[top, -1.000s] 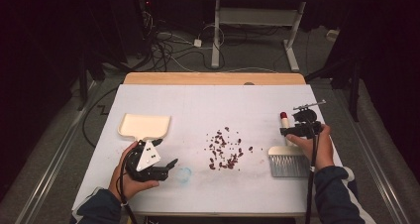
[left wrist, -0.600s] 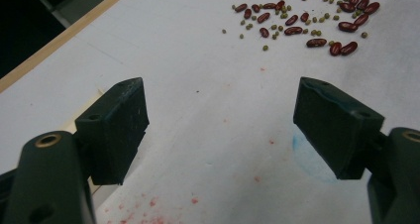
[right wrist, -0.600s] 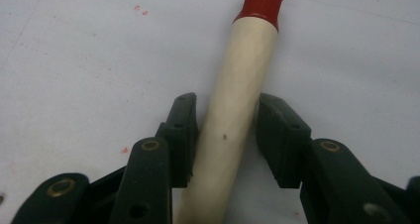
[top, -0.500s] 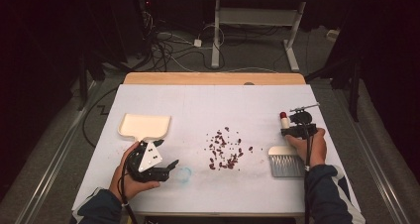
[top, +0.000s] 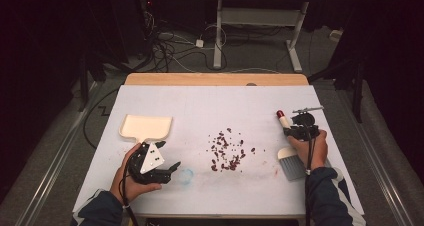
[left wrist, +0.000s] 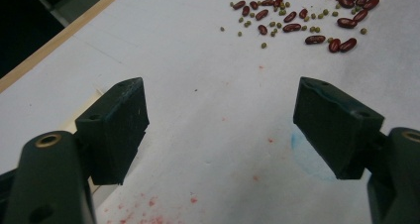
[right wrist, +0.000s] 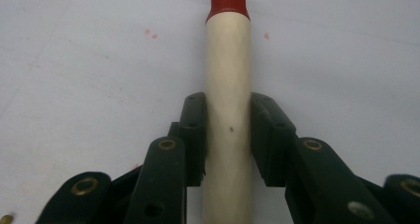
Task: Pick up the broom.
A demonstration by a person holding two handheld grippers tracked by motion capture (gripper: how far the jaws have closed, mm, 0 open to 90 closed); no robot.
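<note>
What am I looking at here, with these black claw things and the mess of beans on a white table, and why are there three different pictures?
A person sits at a white-covered table, holding a hand-operated two-jaw black gripper in each hand. One picture comes from a camera overhead; the other two come from cameras riding on the grippers, looking along their jaws. The right gripper is closed on the pale wooden handle with a red tip of a small brush, whose grey bristles rest on the table. The left gripper is open and holds nothing. On the table lie a scatter of dark red beans and small green ones, and a cream plastic dustpan near the left hand.
</note>
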